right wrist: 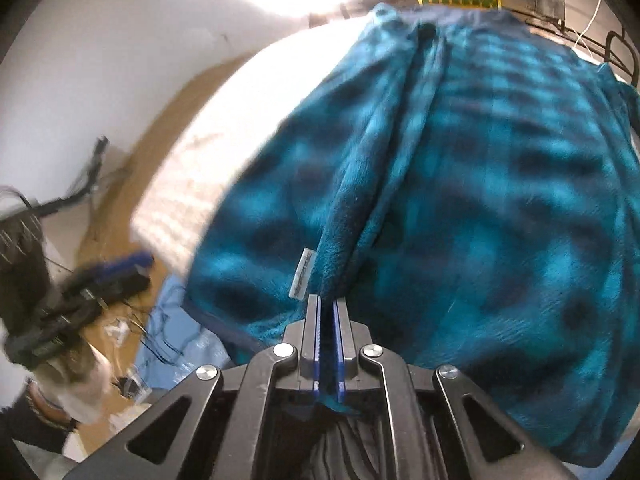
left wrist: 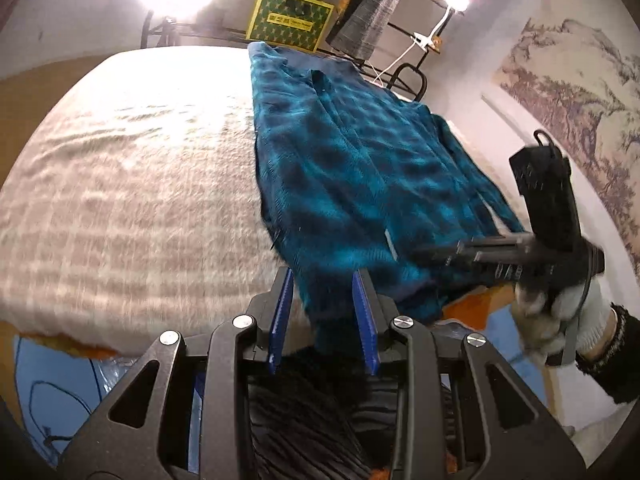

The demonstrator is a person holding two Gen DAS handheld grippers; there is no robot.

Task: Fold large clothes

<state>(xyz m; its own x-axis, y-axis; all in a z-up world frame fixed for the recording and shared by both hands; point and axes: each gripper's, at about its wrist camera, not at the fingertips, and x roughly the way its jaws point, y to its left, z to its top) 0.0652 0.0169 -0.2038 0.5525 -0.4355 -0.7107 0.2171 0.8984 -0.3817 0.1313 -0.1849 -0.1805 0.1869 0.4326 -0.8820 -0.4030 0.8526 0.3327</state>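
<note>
Gripping the teal-and-black plaid fleece garment (right wrist: 460,184) by its hem fold beside the white label (right wrist: 301,274), my right tongs (right wrist: 328,304) are pinched tight; the left tongs (left wrist: 323,280) straddle its near corner, half-spread. It lies on the cream blanket-covered bed (left wrist: 132,176), soft, floppy, likely to sag.

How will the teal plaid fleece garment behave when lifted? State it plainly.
The teal plaid fleece garment will probably go floppy: it lies in soft folds. It likely hangs from the right gripper, shut on its edge. The plush pile suggests little slipping.
</note>
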